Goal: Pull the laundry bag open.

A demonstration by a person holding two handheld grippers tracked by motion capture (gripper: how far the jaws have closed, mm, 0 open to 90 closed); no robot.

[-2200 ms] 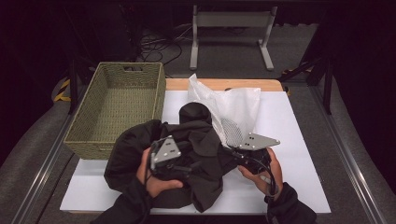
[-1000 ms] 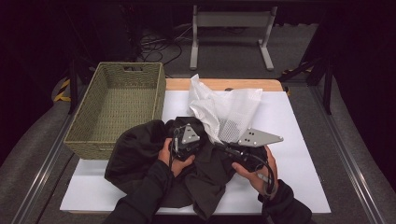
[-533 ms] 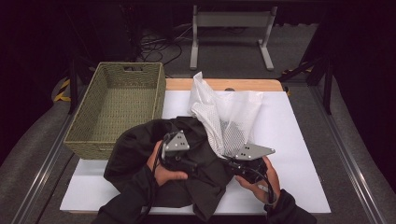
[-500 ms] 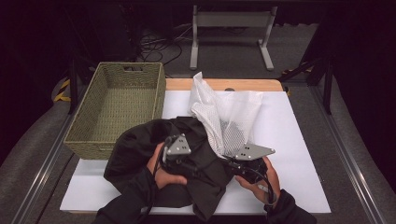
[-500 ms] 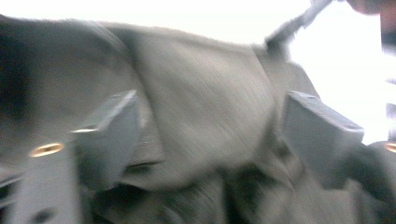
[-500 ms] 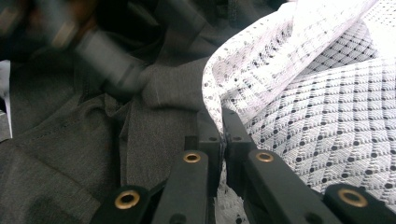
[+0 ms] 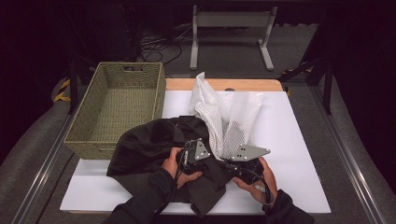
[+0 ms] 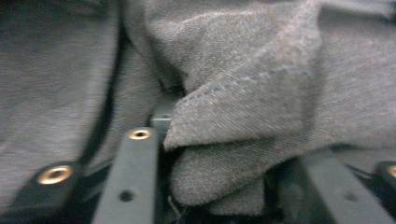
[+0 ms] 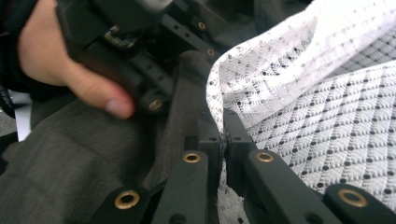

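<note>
Right gripper (image 9: 223,135) fingers are pressed together, pinching the edge of the white mesh bag (image 9: 327,107). Left gripper (image 8: 219,154) fingers are part spread with a fold of the dark garment (image 8: 243,126) between them; they've just been closing, and I can't tell if the pads press on the cloth yet.

Location: garment (image 7: 149,149) is heaped on the white tabletop (image 7: 289,154) at the near left, one edge touching the wicker basket (image 7: 116,107). Mesh bag (image 7: 229,116) stands crumpled just behind it, lower edge overlapping the garment at the right gripper (image 7: 240,165). Left gripper (image 7: 194,158) sits on the garment, just beside the right one.

Handling, my read: both are soft, light and limp, so no shape holds and anything unsupported will droop. Garment is thick woven cloth, grippy, safe to pinch hard; take it at a stitched hem or doubled fold, not a single layer. Mesh is thin and slick and can slip or snag; hold it at the rim.

Versus a second ago: left hand has come nearer the person and closer to the right hand; right gripper sits lower, bag pulled down with it.
</note>
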